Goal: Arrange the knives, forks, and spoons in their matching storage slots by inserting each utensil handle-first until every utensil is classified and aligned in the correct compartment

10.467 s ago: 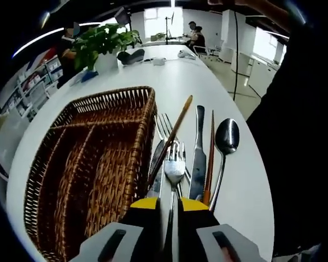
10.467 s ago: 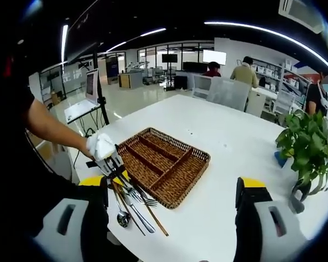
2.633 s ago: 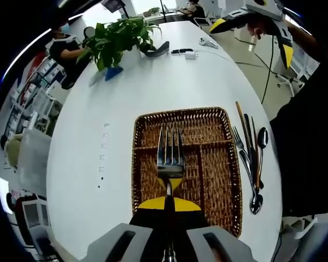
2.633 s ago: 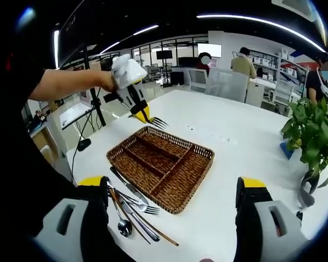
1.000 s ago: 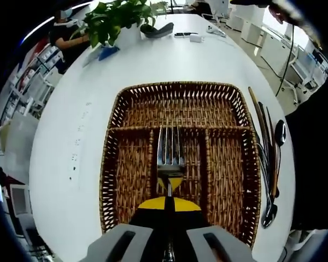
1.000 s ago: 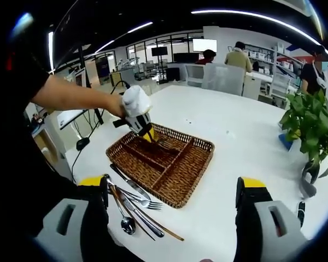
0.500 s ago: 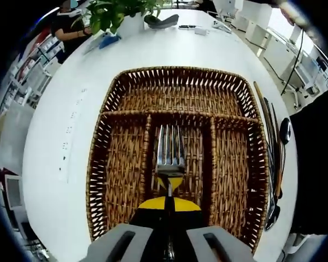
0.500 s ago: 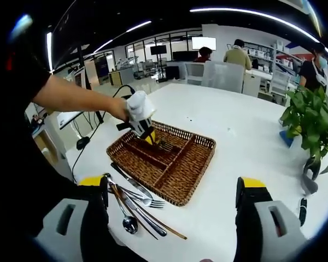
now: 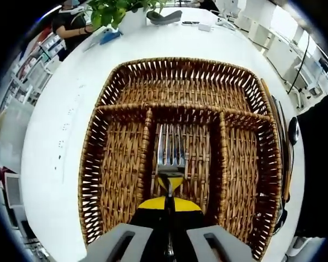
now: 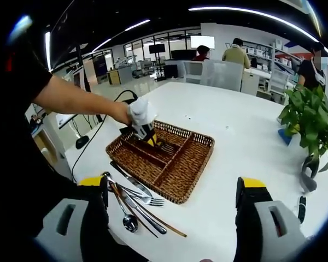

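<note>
In the left gripper view, the left gripper has its yellow-tipped jaws pinched on the thin neck of a shiny steel fork, whose four straight tines point toward 12 o'clock. The fork hangs over the middle long slot of a wicker cutlery tray, a rectangular basket of coarse brown weave with a ribbed rim. Woven dividers split the tray into three long slots side by side and one crosswise compartment at the 12 o'clock end. Whether the fork touches the woven floor cannot be told. The tray sits on a smooth, glossy white table with a rounded edge. At 3 o'clock, just beside the tray's outer wall, the loose utensils lie in a narrow row: slim brown wooden chopsticks and dark metal pieces, one with a rounded spoon bowl.

In the right gripper view, the right gripper holds its jaws wide apart with nothing between them, yellow tips at 7 and 5 o'clock. A bare forearm reaches in from 9 o'clock, and the left gripper, wrapped in white, is down inside the tray. Near 7 o'clock on the table lie a flat-bladed knife, a fork, a spoon with an oval polished bowl, and chopsticks. A leafy green potted plant stands at 3 o'clock.
</note>
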`<action>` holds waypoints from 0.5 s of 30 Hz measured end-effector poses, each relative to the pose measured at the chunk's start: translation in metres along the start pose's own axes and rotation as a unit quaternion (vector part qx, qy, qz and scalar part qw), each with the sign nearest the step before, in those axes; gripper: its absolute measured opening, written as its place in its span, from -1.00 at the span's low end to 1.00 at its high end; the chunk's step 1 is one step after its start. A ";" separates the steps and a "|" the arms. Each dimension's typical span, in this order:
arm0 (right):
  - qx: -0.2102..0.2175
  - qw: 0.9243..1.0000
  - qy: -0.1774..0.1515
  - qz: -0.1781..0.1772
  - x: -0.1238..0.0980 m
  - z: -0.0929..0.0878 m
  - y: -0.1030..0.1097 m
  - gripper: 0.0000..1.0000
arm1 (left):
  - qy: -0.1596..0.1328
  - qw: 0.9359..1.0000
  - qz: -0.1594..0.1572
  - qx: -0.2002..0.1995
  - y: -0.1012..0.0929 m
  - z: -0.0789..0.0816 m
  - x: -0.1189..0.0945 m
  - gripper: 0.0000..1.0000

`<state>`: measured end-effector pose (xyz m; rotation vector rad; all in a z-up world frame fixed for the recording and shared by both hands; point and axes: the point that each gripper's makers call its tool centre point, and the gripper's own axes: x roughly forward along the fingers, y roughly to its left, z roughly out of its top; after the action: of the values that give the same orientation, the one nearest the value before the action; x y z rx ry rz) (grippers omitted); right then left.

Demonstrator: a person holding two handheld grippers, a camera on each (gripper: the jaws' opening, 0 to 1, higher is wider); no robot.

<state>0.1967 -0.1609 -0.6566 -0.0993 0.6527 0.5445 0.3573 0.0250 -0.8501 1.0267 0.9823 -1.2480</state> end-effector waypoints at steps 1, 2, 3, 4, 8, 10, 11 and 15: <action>0.000 1.000 0.000 0.000 0.000 0.000 0.000 0.99 | 0.001 1.000 -0.001 0.001 0.000 0.000 0.001 -1.00; 0.001 1.000 0.001 0.000 0.000 0.000 0.000 0.99 | 0.000 1.000 -0.001 0.003 0.000 0.000 0.002 -1.00; 0.001 1.000 0.001 0.000 0.000 -0.001 0.000 0.99 | 0.000 1.000 -0.001 0.003 0.000 0.000 0.002 -1.00; 0.001 1.000 0.002 0.000 0.000 -0.001 0.000 0.99 | -0.001 1.000 -0.001 0.003 0.000 0.000 0.003 -1.00; 0.003 1.000 0.003 0.000 0.000 -0.002 -0.001 0.99 | -0.001 1.000 -0.002 0.003 0.000 0.000 0.004 -1.00; 0.003 1.000 0.003 0.000 0.001 -0.003 -0.001 0.99 | 0.002 1.000 0.000 0.000 0.000 0.000 0.006 -1.00; 0.003 1.000 0.003 0.000 0.001 -0.003 -0.001 0.99 | 0.002 1.000 -0.001 0.000 0.000 0.000 0.006 -1.00; 0.002 1.000 0.004 0.002 0.002 -0.004 0.001 0.99 | -0.001 1.000 0.001 0.001 -0.002 0.001 0.008 -1.00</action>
<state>0.1953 -0.1603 -0.6603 -0.0964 0.6626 0.5468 0.3556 0.0215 -0.8578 1.0271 0.9790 -1.2486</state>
